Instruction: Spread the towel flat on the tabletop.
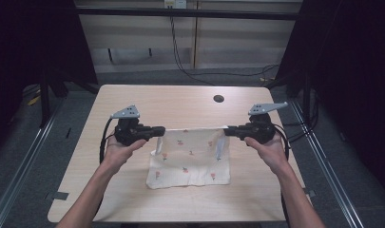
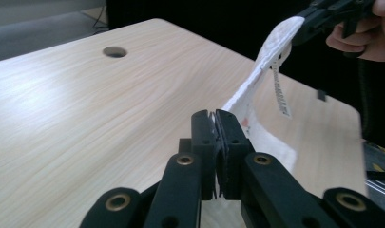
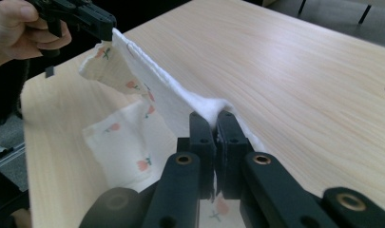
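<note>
Left gripper: the black two-jaw left gripper (image 1: 160,131) has its jaws pressed together on one upper corner of the white cotton cloth printed with small red flowers (image 1: 190,159); in the left gripper view (image 2: 215,124) a sliver of white fabric shows between the pads.
Right gripper: the black two-jaw right gripper (image 1: 229,130) is pinched on the opposite upper corner; in the right gripper view (image 3: 215,124) the cloth bunches up just above the closed jaws.
Hands: the person's left hand (image 1: 118,151) and right hand (image 1: 271,148) each wrap a gripper body from below, forearms coming in from the near edge.
Cloth, far edge: stretched between the two grippers and lifted off the surface, sagging a little in the middle.
Cloth, near part: lies flat on the light wooden table (image 1: 133,199), roughly centred, its near edge well short of the table's front edge.
Cloth, label: a narrow white tag (image 2: 280,92) hangs from the edge close to the right gripper; its print is too small to read.
Cloth, left corner: appears folded over on itself below the left gripper, though the high view is too soft to be sure.
Table: a round dark cable hole (image 1: 218,99) sits beyond the cloth, toward the far edge.
Beyond the table: black cables (image 1: 180,61) trail across the grey floor.
</note>
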Tool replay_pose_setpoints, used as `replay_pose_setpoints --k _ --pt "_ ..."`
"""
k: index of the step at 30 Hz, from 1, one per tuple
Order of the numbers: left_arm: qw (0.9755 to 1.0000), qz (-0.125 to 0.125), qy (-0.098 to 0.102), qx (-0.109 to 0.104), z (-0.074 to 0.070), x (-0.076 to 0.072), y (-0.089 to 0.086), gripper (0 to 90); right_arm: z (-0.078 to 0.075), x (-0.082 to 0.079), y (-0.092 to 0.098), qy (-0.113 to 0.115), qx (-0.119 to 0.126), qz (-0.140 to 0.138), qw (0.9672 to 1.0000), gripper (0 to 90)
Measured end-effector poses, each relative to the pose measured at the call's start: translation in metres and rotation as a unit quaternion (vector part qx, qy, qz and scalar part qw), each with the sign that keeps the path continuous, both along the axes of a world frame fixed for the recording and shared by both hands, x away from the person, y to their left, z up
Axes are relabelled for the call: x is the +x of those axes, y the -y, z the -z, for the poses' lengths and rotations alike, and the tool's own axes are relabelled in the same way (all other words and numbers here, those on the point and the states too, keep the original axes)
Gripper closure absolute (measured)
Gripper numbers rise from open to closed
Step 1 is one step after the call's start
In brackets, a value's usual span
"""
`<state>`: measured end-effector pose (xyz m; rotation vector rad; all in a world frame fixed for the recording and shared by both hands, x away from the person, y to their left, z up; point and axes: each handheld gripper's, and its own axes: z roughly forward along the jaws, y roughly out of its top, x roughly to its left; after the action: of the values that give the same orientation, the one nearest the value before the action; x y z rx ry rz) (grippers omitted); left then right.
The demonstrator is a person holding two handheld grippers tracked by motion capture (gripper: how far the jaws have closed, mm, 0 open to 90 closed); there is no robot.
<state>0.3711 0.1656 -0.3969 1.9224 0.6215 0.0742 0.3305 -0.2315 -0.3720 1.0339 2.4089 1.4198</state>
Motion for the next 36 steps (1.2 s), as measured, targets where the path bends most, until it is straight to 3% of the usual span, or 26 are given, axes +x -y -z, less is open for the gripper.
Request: replay_pose_setpoints --k 1,3,4,6,7,8,10,13,14,17,19,21,23,26,29,36 --pt "0.9999 -0.003 -0.016 -0.003 0.008 0.011 0.0 87.7 0.01 0.011 -0.003 -0.008 -0.012 0.005 0.9999 87.1" --pt "0.9996 -0.001 -0.027 -0.005 0.012 0.016 0.002 87.6 0.016 0.017 -0.005 -0.014 -0.014 0.006 0.9998 87.1" --pt "0.9993 -0.007 -0.035 0.01 0.021 0.025 0.006 87.6 0.031 0.028 -0.01 -0.028 -0.035 0.013 0.9989 87.1" --pt "0.9987 -0.008 -0.047 0.017 0.03 0.032 0.008 87.4 0.047 0.038 -0.013 -0.042 -0.035 0.018 0.9983 87.2" --pt "0.9987 -0.008 -0.047 0.017 0.03 0.032 0.008 87.3 0.047 0.038 -0.013 -0.042 -0.035 0.018 0.9983 87.2" --pt "0.9981 -0.023 -0.049 0.029 0.038 0.039 0.008 87.0 0.06 0.046 -0.015 -0.051 -0.033 0.029 0.9977 87.2" --pt "0.9967 -0.051 -0.057 0.025 0.044 0.047 0.006 83.3 0.069 0.054 -0.016 -0.056 -0.043 0.043 0.9966 87.1" --pt "0.995 -0.073 -0.067 0.009 0.047 0.053 0.002 69.3 0.076 0.064 -0.017 -0.063 -0.045 0.053 0.9956 86.8" --pt "0.9941 -0.085 -0.067 0.003 0.047 0.054 -0.001 69.3 0.079 0.068 -0.018 -0.062 -0.049 0.062 0.995 86.5" --pt "0.9935 -0.093 -0.065 0.004 0.046 0.051 -0.008 62.0 0.084 0.081 -0.019 -0.061 -0.059 0.094 0.992 77.5" --pt "0.9939 -0.089 -0.065 0.005 0.046 0.049 -0.01 62.3 0.084 0.084 -0.018 -0.059 -0.065 0.111 0.9899 69.7" --pt "0.9946 -0.082 -0.064 0.007 0.047 0.041 -0.014 62.3 0.085 0.084 -0.015 -0.062 -0.053 0.113 0.9902 69.2" --pt "0.9947 -0.079 -0.064 0.009 0.049 0.039 -0.015 62.7 0.085 0.079 -0.013 -0.059 -0.062 0.12 0.989 65.4" --pt "0.9952 -0.073 -0.064 0.014 0.054 0.031 -0.02 63.9 0.084 0.068 -0.01 -0.056 -0.061 0.109 0.9907 64.3" --pt "0.996 -0.048 -0.066 0.035 0.06 0.017 -0.021 65.1 0.08 0.055 -0.008 -0.053 -0.069 0.097 0.9915 63.2" --pt "0.9946 -0.026 -0.071 0.07 0.072 -0.001 -0.021 65.1 0.084 0.035 -0.006 -0.051 -0.072 0.076 0.9932 61.6"
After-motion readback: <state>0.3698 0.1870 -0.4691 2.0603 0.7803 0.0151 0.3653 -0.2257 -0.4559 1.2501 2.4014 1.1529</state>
